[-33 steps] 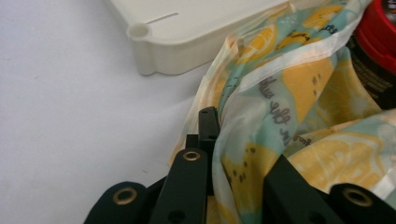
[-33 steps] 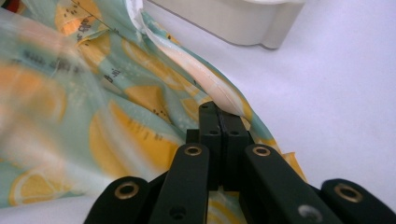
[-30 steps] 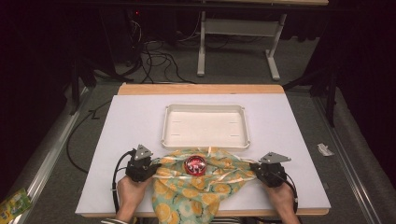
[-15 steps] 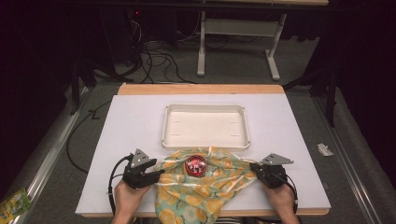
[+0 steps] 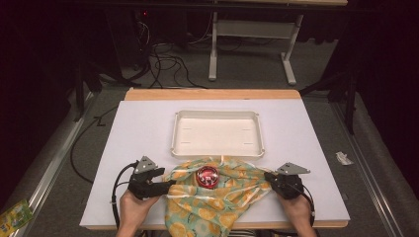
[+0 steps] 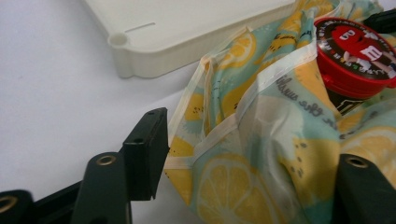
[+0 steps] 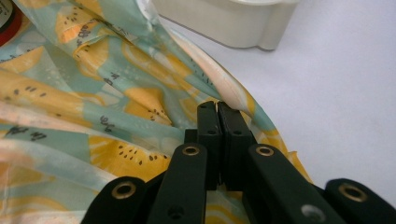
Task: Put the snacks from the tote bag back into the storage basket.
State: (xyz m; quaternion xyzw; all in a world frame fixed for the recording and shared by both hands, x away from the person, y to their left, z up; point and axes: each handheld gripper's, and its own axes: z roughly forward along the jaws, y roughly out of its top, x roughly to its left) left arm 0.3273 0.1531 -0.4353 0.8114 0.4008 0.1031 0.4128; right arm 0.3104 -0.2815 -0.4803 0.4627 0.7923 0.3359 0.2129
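Lying on the white table (image 5: 143,128), the lemon cloth (image 5: 217,202) sits at the near edge, at about 6 o'clock from the white tray (image 5: 217,134). The cloth's far edge touches the tray's near wall. A little red-lidded tub (image 5: 208,177) stands on the cloth, near its far edge, and the cloth bunches up around it.

The left gripper (image 5: 165,185) is at 9 o'clock from the tub, at the cloth's left corner. Its jaws have just been opening and now stand spread wide. In the left gripper view the corner of the cloth (image 6: 261,154) hangs between the jaws, and the pads do not press on it.

The right gripper (image 5: 267,177) is at 3 o'clock from the tub. Its jaws are pressed together and pinch the right edge of the cloth (image 7: 93,116), as the right gripper view shows.

A hand holds each gripper from the near side.
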